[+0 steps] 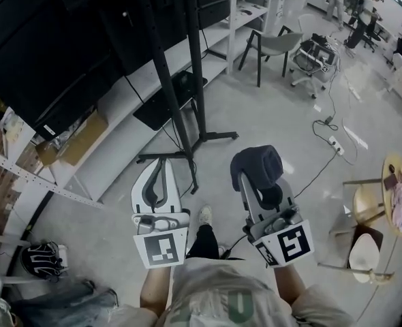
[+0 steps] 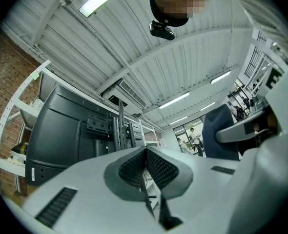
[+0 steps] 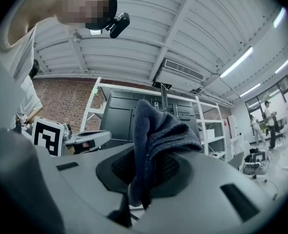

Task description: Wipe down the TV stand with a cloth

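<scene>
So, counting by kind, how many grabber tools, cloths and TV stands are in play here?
Grippers: 2 (left gripper, right gripper)
Cloth: 1
TV stand: 1
Total: 4

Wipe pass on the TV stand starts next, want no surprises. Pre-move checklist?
1. Cloth clamped in right gripper: ok.
2. Left gripper empty, fingers together: ok.
3. TV stand in head view, ahead of both grippers: ok.
4. Cloth in contact with TV stand: not ok, apart from it.
5. Cloth dampness: cannot tell.
</scene>
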Demonstrator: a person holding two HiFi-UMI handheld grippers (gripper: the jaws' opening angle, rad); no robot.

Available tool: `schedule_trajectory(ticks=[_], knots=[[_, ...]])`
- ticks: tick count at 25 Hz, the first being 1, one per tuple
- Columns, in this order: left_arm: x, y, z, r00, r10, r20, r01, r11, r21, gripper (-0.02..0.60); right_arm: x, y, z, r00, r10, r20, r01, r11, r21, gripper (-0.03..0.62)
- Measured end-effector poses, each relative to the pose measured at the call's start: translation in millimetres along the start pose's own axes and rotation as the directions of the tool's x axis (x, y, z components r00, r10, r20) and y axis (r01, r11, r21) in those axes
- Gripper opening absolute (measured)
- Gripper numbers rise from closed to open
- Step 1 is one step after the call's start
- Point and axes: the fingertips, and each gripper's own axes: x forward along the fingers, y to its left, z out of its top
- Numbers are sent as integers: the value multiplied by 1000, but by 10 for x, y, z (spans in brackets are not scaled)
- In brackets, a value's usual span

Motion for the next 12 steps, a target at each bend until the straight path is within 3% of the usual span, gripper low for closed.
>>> schedule_trajectory(ticks=[6, 12], knots=[[647, 10, -242, 999, -26, 23, 26, 1000, -2, 15, 590, -251, -185, 1000, 24, 6, -24, 1000, -8, 63], [1656, 336, -536, 998, -17, 52, 18, 1000, -15, 15, 1607, -673, -247, 999, 42, 26, -40, 996, -74, 63]])
